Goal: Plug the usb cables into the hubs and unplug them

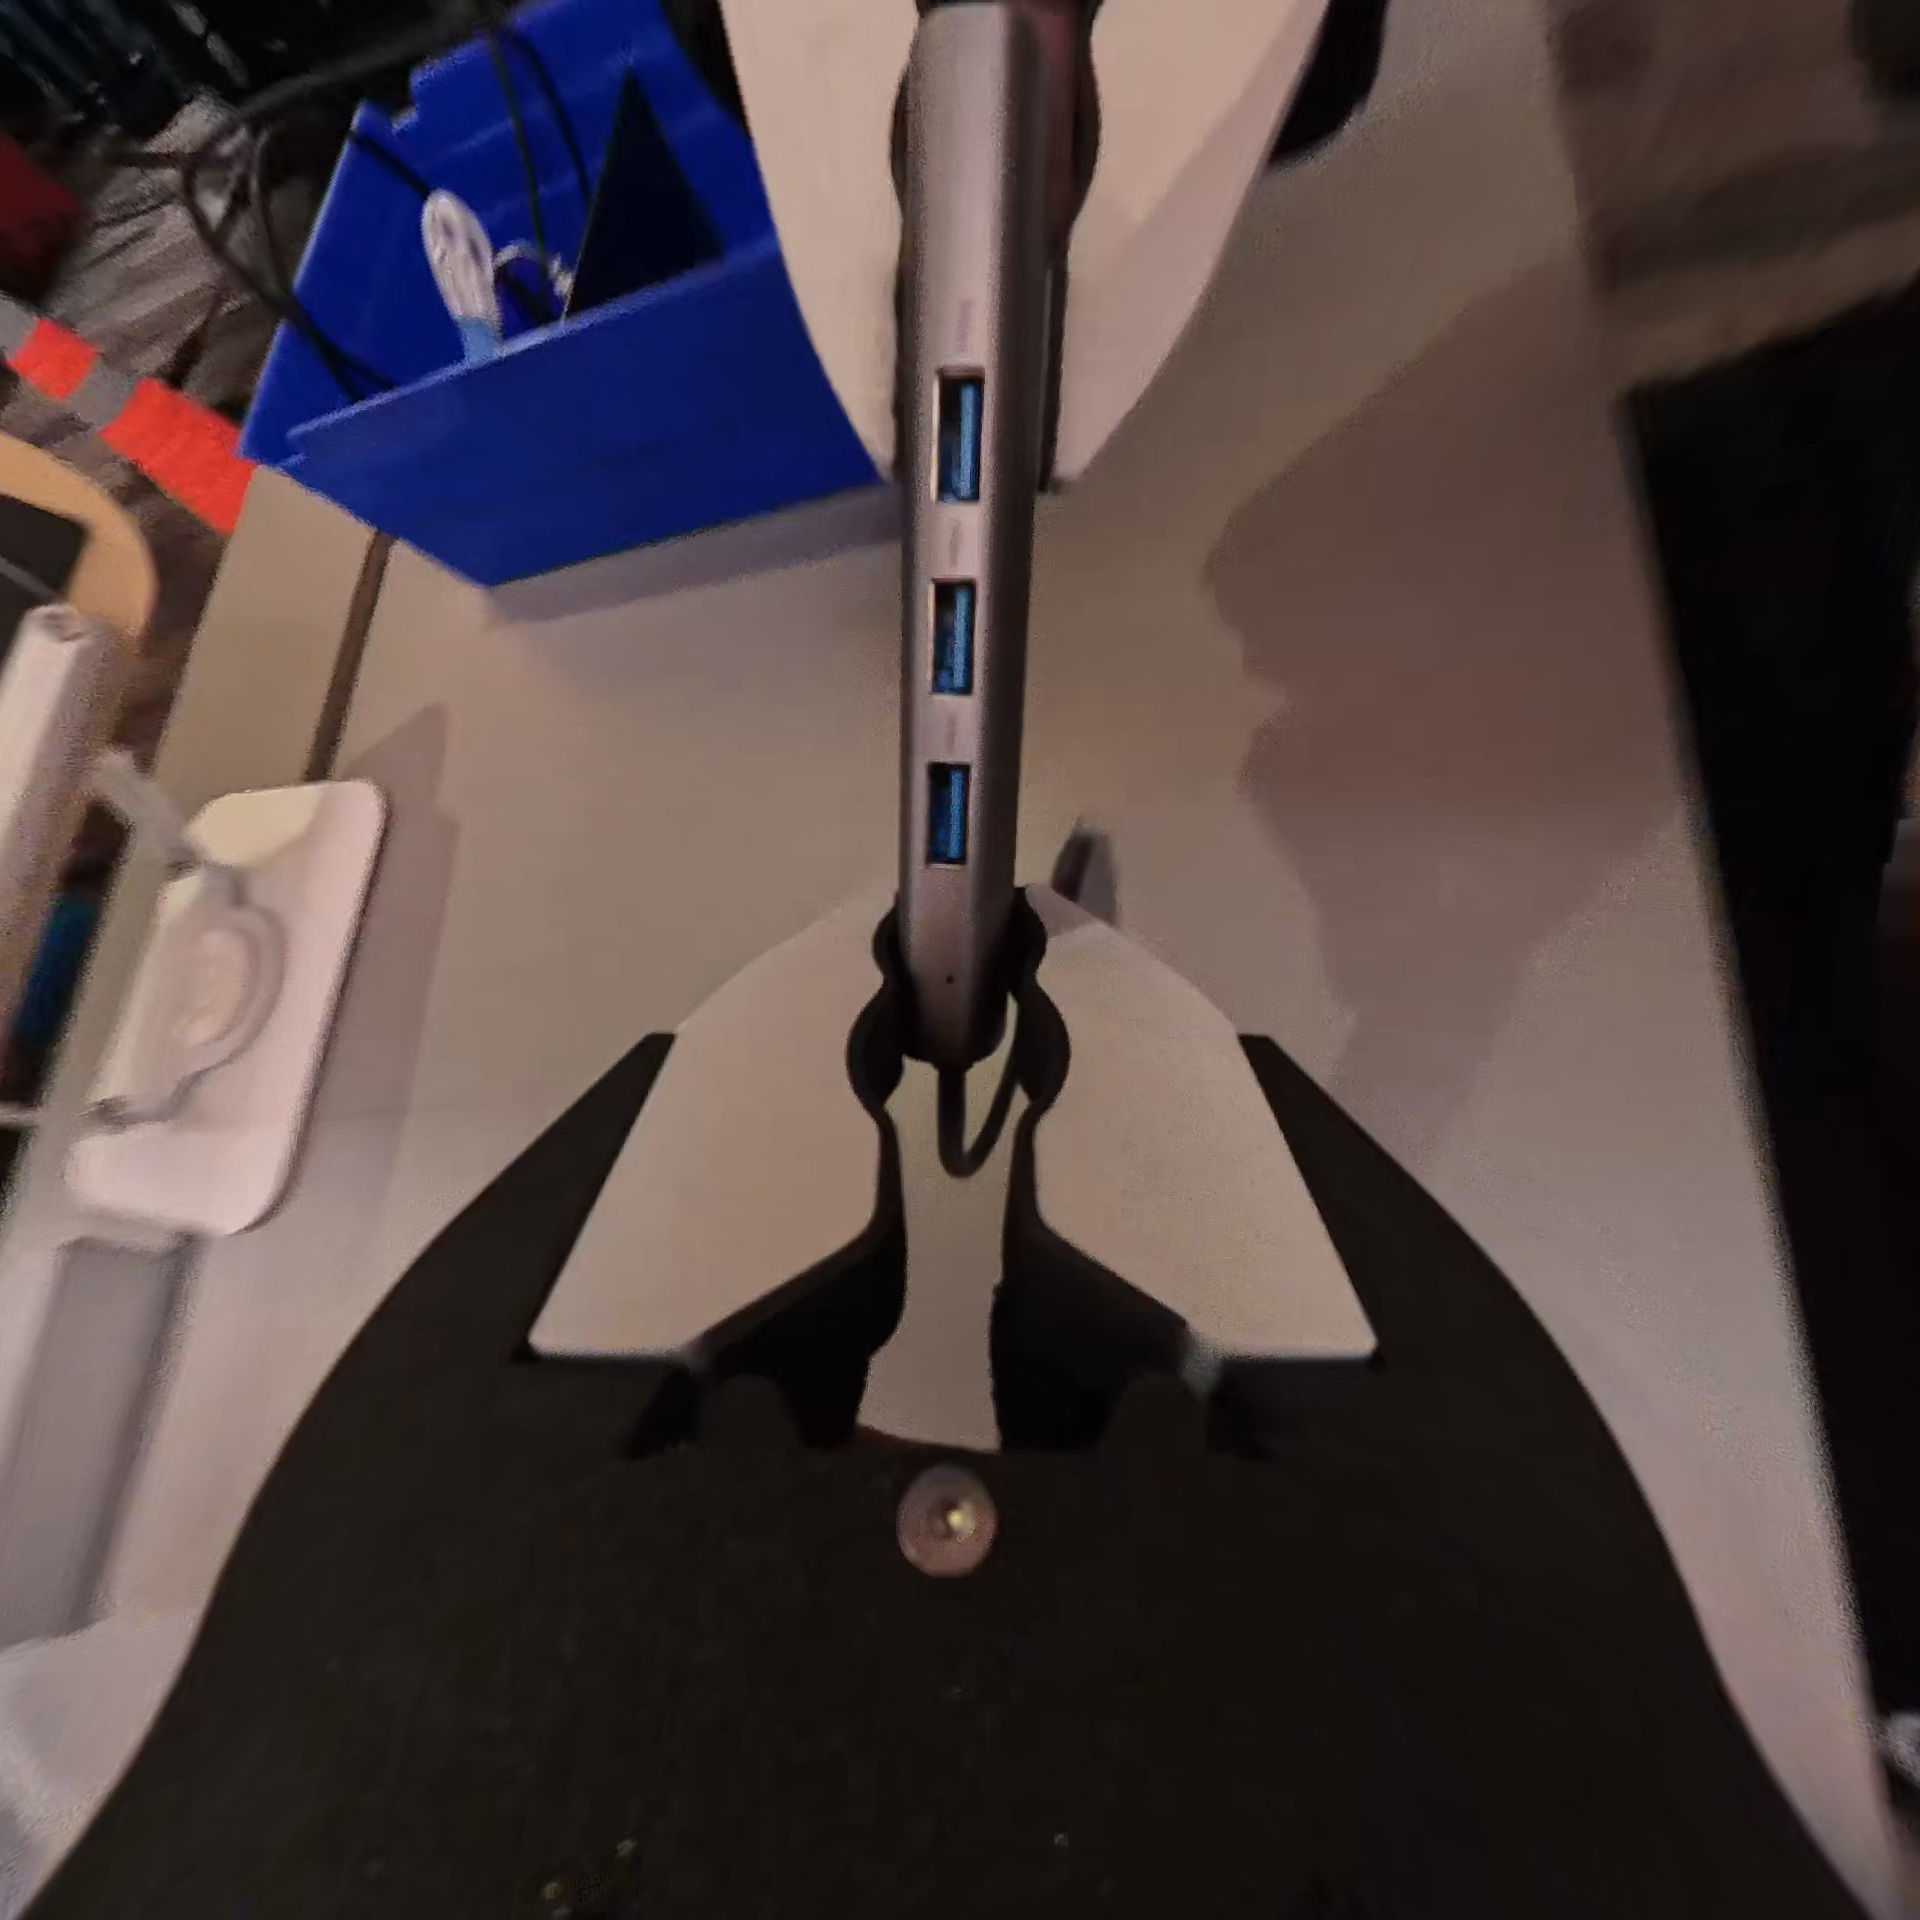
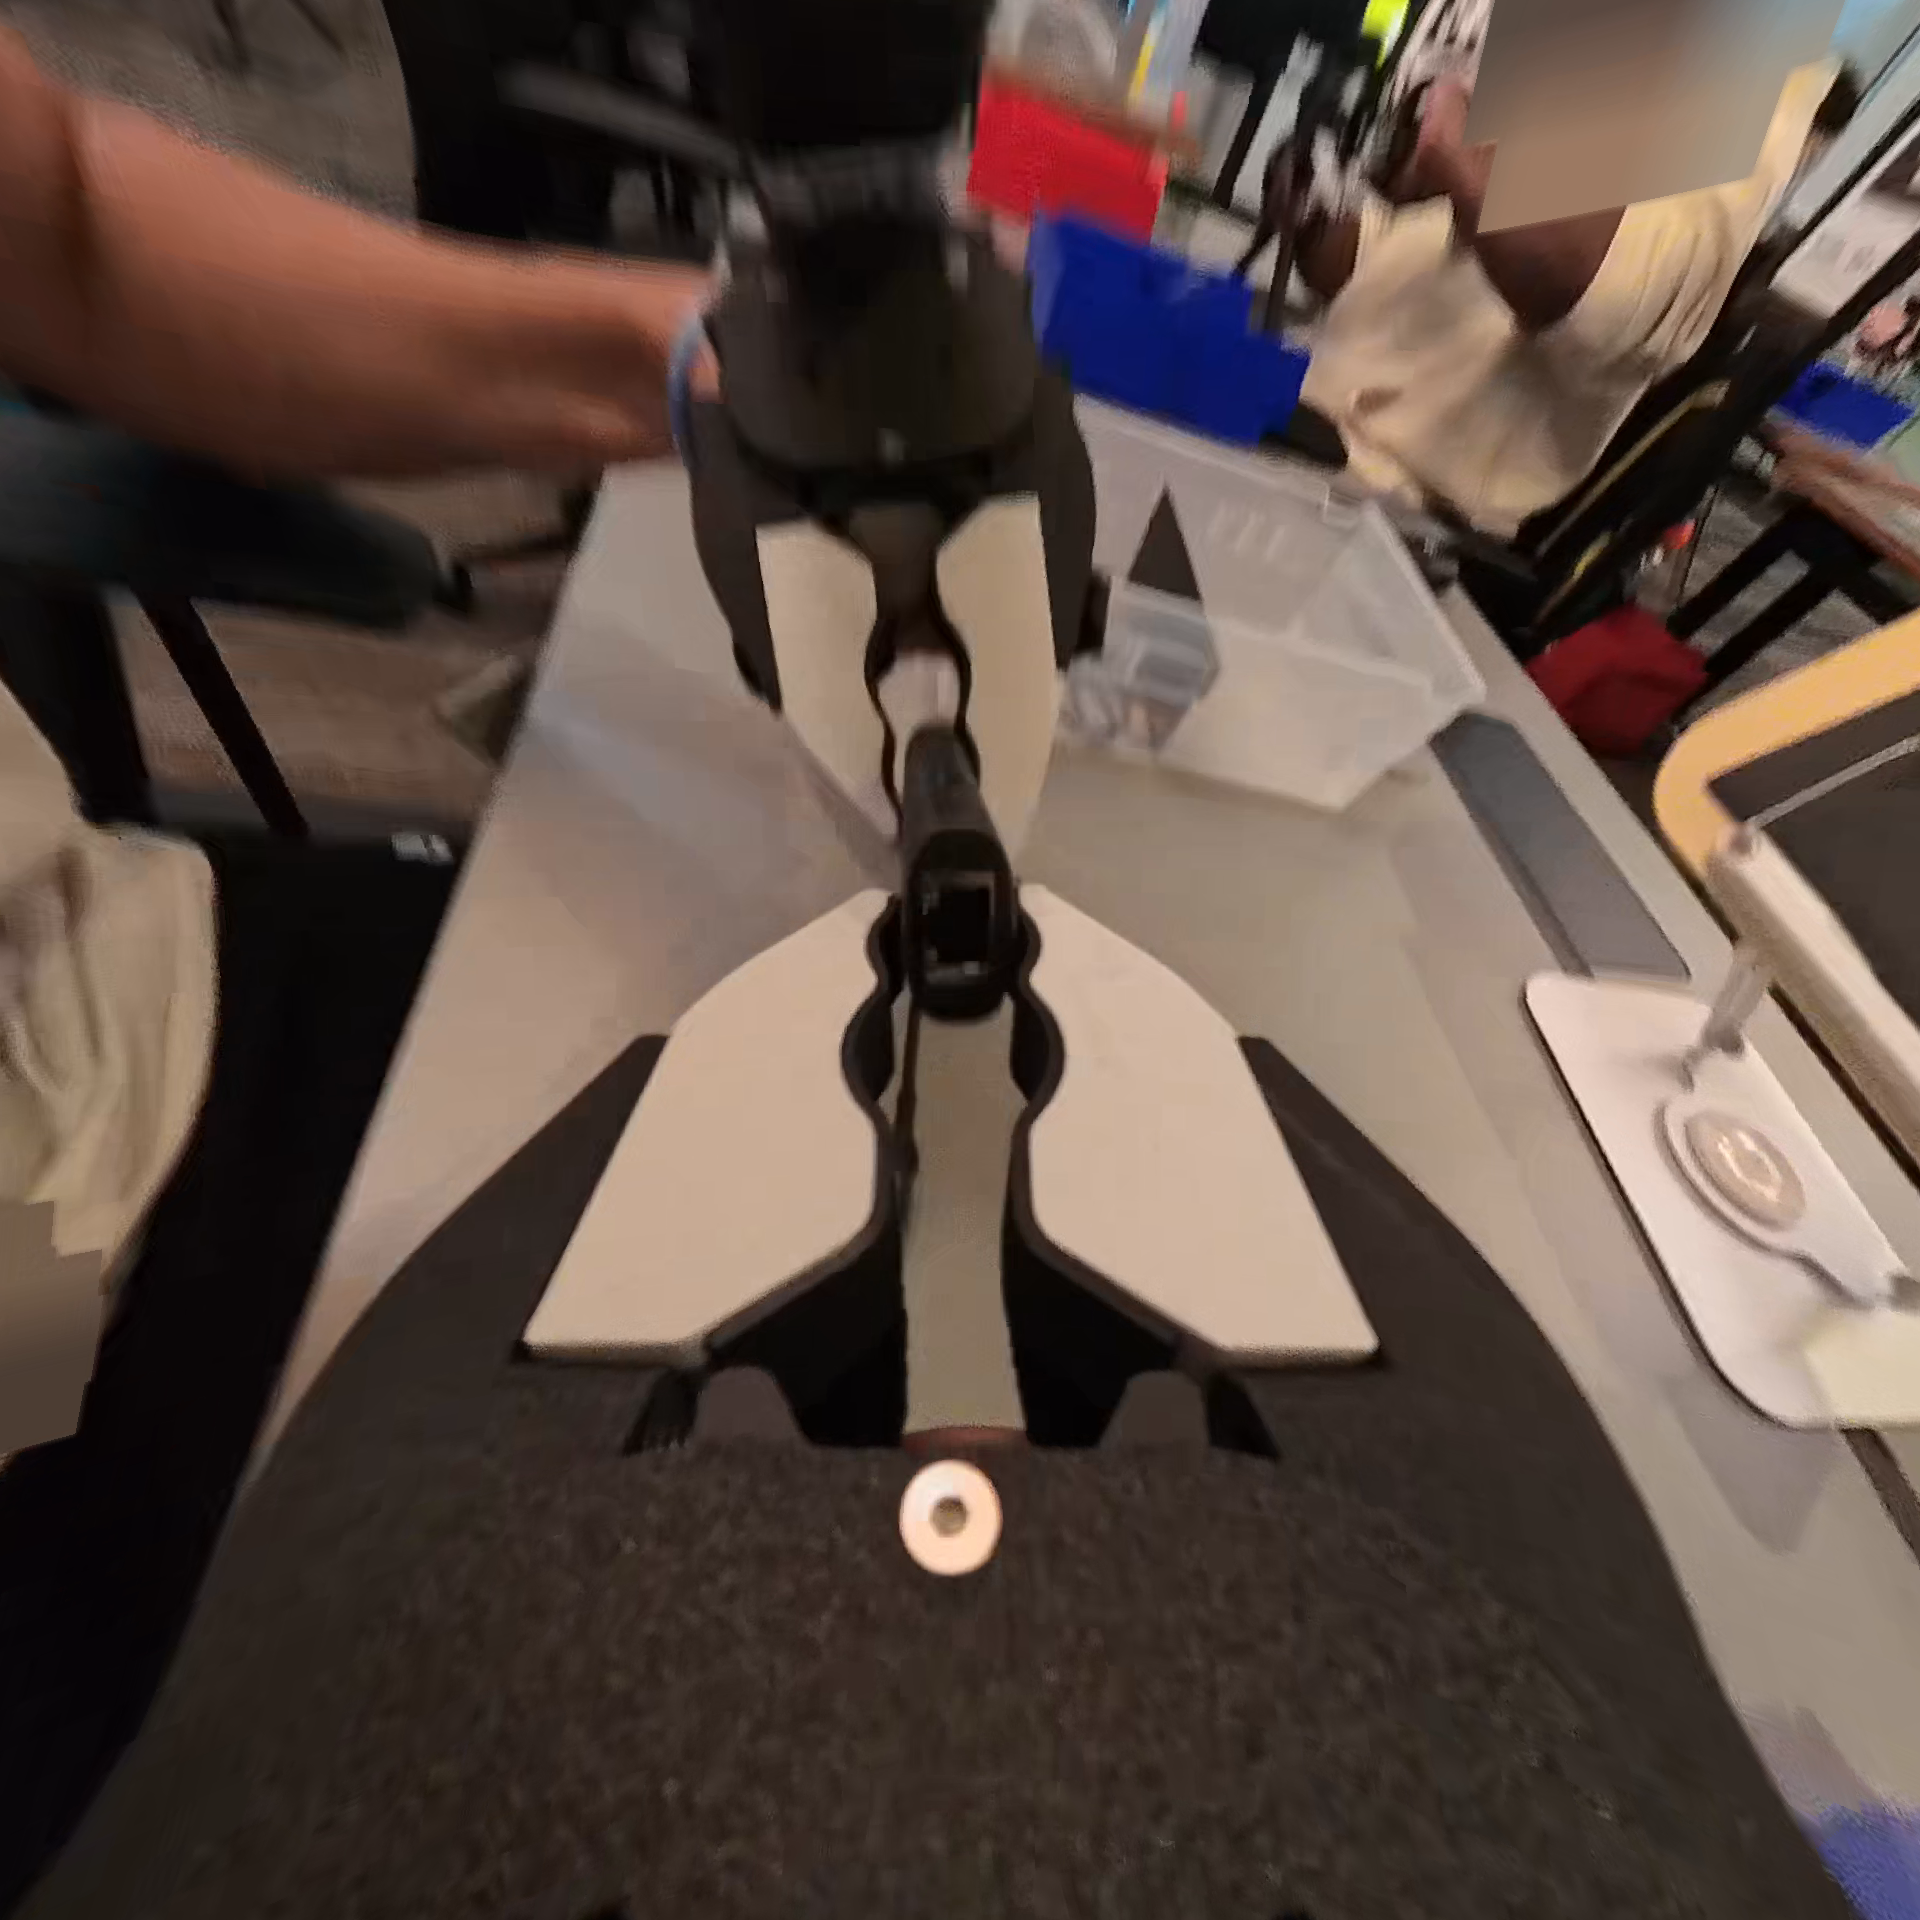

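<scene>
Hub [image 1: 961,582] | pinched endwise between both grippers | left gripper [image 1: 958,997] near end | right gripper [image 2: 951,971] far end

A blue bin [image 1: 540,416], a clear tub [image 2: 1288,665] and, seemingly, a monitor stand [image 2: 1704,1195].

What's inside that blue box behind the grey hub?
Inside the blue box a white and light-blue item, dark cables and a dark triangular piece show. The box's front wall and the grey hub hide the rest.
</scene>
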The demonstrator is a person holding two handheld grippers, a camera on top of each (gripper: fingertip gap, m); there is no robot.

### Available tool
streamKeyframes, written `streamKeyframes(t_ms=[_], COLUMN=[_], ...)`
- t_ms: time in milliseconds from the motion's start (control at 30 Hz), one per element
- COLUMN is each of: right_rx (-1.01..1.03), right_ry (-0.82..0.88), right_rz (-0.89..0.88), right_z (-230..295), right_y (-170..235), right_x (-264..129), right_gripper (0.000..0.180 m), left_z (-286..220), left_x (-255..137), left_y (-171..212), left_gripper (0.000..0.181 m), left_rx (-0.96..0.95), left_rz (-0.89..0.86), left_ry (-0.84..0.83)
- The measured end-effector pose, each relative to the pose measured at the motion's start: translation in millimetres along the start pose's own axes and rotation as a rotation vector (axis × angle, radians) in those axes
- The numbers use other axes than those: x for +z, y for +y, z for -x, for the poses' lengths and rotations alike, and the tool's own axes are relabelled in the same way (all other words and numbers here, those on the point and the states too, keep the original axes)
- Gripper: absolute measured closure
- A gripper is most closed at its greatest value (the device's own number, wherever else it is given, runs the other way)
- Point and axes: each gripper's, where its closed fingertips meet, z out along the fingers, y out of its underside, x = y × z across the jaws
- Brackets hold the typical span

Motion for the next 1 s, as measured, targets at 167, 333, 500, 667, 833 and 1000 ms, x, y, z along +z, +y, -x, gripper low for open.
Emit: streamKeyframes(t_ms=[167, 333, 500, 667, 833, 1000], right_rx=[-0.203, -0.342, -0.421, -0.496, -0.466, -0.432], right_ry=[0.199, 0.265, 0.249, 0.261, 0.254, 0.253], right_rz=[0.138, 0.122, 0.130, 0.083, 0.006, 0.030], right_z=[-19.7, -25.9, -34.2, -36.5, -33.0, -36.7], right_y=[34.2, 36.1, 45.1, 46.6, 46.3, 48.2], right_x=[8.5, 34.3, 51.2, 52.8, 53.1, 56.3], right_gripper=[0.124, 0.135, 0.160, 0.161, 0.162, 0.162], left_z=[28.3, 43.3, 43.1, 42.1, 39.5, 44.1], left_x=[4.7, 10.2, 17.0, 19.9, 22.3, 29.1], left_y=[24.6, 31.3, 24.3, 25.7, 25.5, 31.7], left_gripper=[0.165, 0.165, 0.164, 0.165, 0.165, 0.165], left_rx=[0.184, 0.340, 0.389, 0.355, 0.365, 0.336], left_rz=[0.235, 0.380, 0.370, 0.307, 0.250, 0.207], left_ry=[-0.115, -0.168, -0.181, -0.172, -0.130, -0.086])
